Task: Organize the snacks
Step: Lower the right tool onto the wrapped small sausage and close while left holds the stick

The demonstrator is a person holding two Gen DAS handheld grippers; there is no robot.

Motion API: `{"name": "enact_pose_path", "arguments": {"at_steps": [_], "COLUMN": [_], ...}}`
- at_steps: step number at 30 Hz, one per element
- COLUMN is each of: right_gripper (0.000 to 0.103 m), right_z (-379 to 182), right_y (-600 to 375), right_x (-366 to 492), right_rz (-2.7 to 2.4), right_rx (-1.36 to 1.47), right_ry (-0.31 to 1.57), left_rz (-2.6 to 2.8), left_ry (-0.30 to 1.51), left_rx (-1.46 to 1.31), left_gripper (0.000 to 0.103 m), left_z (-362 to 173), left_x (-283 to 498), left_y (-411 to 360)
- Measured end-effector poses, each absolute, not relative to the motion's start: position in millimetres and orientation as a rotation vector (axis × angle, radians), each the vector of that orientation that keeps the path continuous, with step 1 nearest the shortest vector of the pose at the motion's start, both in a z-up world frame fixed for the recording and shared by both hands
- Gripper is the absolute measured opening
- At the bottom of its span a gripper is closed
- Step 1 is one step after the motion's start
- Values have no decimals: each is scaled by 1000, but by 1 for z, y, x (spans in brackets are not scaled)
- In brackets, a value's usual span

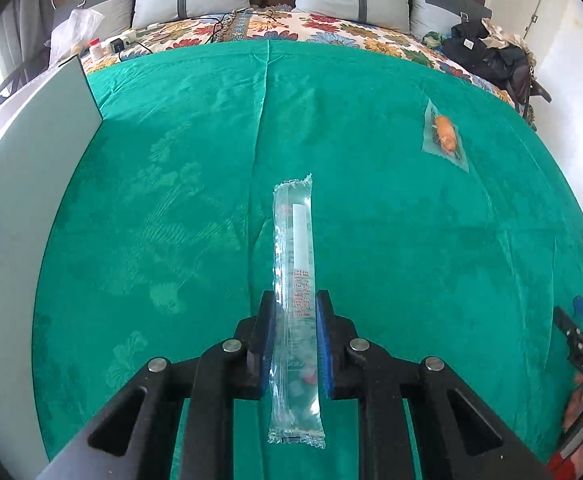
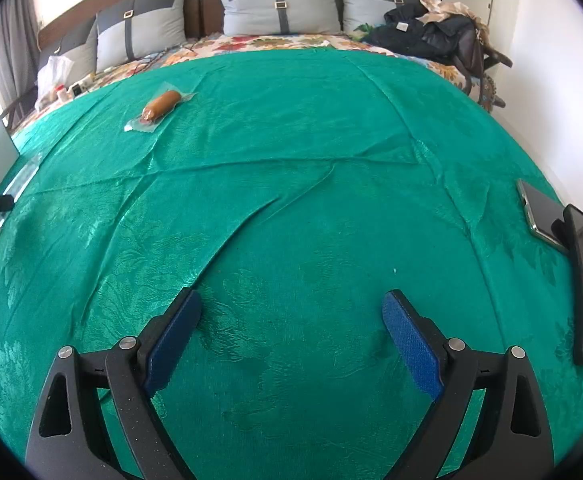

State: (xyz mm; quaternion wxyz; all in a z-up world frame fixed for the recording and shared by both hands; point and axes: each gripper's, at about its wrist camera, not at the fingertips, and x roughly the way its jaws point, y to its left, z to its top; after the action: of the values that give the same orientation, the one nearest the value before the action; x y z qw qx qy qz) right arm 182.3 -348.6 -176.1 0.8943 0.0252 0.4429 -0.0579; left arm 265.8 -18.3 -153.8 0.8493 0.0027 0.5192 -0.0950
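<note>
Step in hand: pick-up of the first snack. Left tongs [image 1: 294, 312] are clenched on a long clear sachet [image 1: 294, 264], blue pads pressing its two long edges at about mid-length; the sachet runs straight ahead along the fingers, far sealed end toward the pillows, near sealed end below the pads; it holds a white stick and carries red print. Whether it rests on the green bedspread [image 1: 171, 160] or is already clear of it cannot be told from this view.

Right tongs [image 2: 291, 336] are released, fingers spread wide over bare green cloth, nothing between them; they hang above the bed, well apart from any snack.

Second snack: a sausage in a clear vacuum pack [image 2: 162, 105], lying flat on the bedspread toward the pillows, well apart from both tongs; seen also in the left view at upper right.

Other items: a pale flat board [image 1: 31, 152] standing along the left edge of the bed; two dark phones [image 2: 543, 216] at the right edge of the bedspread; a heap of dark clothes [image 2: 431, 28] near the far right pillow.

Judgement, next move: lift the sachet and carry it to wherever the snacks are to be gathered; no bin or tray is visible, so the destination is unclear, perhaps beside the sausage; the film is thin and slippery, so the grip should be kept firm and the carry level; the right tongs are free to fetch the sausage.
</note>
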Motion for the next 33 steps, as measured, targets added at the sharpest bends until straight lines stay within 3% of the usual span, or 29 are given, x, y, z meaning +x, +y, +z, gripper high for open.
{"name": "enact_pose_path", "arguments": {"at_steps": [3,5,6,7,10,23,29,33], "right_gripper": [95,94,95,94,94,97,96,94], "right_z": [-176,-176,-176,-176,-176,-175,-139,-144], "right_y": [-349,-349,-349,-349,-349,-348,-334,-298], "right_x": [182,182,182,182,182,187,255,339], "right_rz": [-120,-120,-120,-120,-120,-102,35,100], "right_rx": [52,52,52,52,52,56,234,265], "right_ry": [919,918,919,919,919,961,994,1065], "left_rz": [-230,-189,-166,-145,-117,-108,-108,-108], "left_ry": [1035,1023,1021,1027,979,949,949,949], "left_rx": [1,26,30,35,72,42,42,42], "left_gripper": [24,68,80,90,102,103,103,103], "left_z": [-162,-166,-169,-172,-178,-179,-179,-180], "left_x": [248,248,251,254,259,264,264,264], "left_y": [-8,-6,-5,-4,-2,3,3,3]}}
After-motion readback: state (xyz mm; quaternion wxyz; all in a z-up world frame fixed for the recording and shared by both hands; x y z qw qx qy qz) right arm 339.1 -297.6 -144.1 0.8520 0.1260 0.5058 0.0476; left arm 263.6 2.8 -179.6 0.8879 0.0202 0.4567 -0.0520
